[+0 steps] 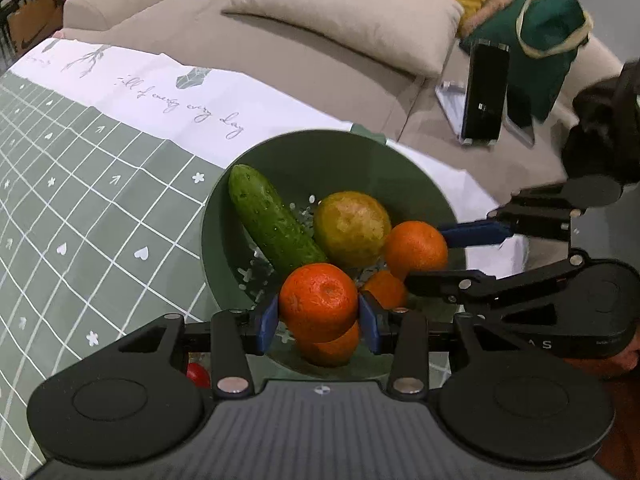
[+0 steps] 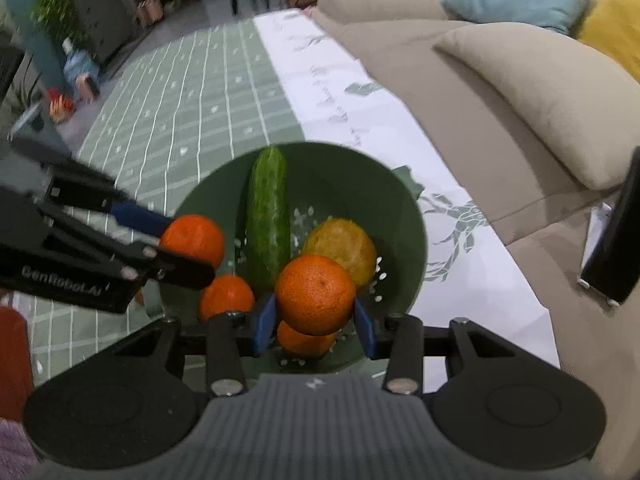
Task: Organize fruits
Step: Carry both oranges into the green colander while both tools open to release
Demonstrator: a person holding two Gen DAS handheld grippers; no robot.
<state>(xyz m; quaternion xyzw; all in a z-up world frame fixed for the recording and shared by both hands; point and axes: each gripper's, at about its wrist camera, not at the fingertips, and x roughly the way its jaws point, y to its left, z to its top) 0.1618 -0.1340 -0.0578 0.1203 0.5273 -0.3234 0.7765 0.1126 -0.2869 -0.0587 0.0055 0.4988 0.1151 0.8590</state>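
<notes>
A green bowl (image 1: 320, 152) (image 2: 400, 200) stands on the table and holds a cucumber (image 1: 272, 220) (image 2: 268, 216), a yellow-green citrus (image 1: 352, 228) (image 2: 344, 244) and loose oranges (image 1: 386, 290) (image 2: 226, 296). My left gripper (image 1: 319, 318) is shut on an orange (image 1: 319, 300) just above the bowl's near side; it shows from the side in the right wrist view (image 2: 176, 248). My right gripper (image 2: 315, 326) is shut on another orange (image 2: 315, 294) above the bowl; it shows in the left wrist view (image 1: 432, 254), holding that orange (image 1: 416, 250).
A green checked tablecloth (image 1: 80, 220) (image 2: 192, 120) with a white border covers the table. A beige sofa with cushions (image 1: 344, 16) (image 2: 540, 92) runs along the far side. A phone on a stand (image 1: 484, 96) sits on the sofa. A small red fruit (image 1: 199, 374) lies by the bowl.
</notes>
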